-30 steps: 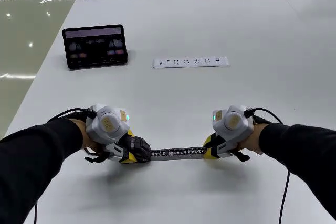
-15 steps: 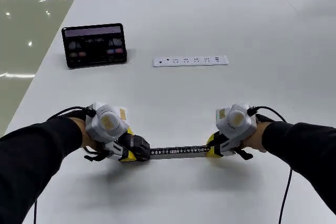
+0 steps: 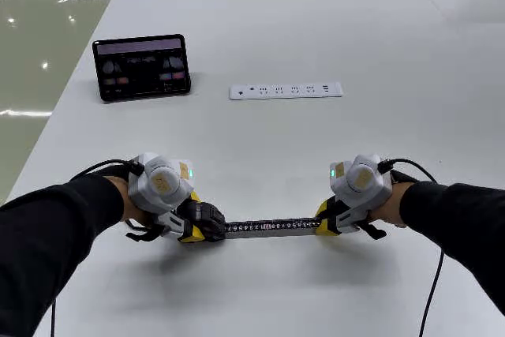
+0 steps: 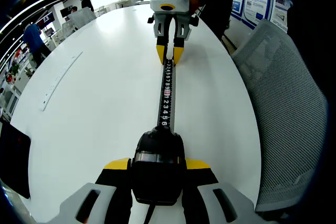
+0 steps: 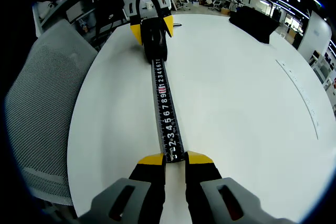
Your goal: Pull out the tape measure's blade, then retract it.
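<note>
A black tape measure case sits near the table's front edge, with my left gripper shut on it; in the left gripper view the case lies between the yellow-tipped jaws. Its black blade with white numbers runs right, low over the table, to my right gripper, which is shut on the blade's end. In the right gripper view the blade stretches from my right gripper to the case. In the left gripper view the blade reaches the right gripper.
A black tablet stands at the back left of the white table. A white power strip lies behind the grippers. A grey mesh chair stands at the table's near side. Cables trail from both grippers.
My right gripper has moved to the right with the blade's end, so more of the blade shows. The left gripper and the case have stayed put.
</note>
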A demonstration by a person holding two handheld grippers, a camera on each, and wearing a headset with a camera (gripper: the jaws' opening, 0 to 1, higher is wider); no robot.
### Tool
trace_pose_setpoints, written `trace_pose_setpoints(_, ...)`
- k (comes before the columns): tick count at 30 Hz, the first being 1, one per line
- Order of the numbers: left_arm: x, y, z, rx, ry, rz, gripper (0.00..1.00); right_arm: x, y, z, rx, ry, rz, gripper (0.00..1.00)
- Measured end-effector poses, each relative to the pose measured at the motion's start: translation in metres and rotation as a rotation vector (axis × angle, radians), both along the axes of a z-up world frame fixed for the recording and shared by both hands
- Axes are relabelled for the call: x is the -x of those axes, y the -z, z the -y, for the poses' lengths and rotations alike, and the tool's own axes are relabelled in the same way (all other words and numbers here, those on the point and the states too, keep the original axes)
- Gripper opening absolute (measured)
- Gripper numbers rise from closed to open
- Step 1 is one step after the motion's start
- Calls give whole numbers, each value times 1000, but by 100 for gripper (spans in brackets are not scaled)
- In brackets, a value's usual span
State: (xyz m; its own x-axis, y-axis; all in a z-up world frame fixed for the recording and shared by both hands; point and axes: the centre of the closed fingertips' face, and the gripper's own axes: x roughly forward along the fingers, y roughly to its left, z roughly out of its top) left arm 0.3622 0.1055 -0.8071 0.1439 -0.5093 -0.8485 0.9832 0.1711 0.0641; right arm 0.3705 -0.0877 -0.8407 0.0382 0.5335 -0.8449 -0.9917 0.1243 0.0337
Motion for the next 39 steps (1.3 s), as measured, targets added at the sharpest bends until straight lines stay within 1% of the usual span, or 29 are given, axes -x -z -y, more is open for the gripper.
trace_pose_setpoints(10,0,0,1,0,-1,1,32,-1,0,9,3,15,-3,8)
trace_pose_setpoints(31,0,-1,0,0,-7,2,32,-2,0,24,22,23,-4,8)
trace_pose_setpoints(39,0,0,0,0,-7,2,32,-3,0,34,31,30,-5,8)
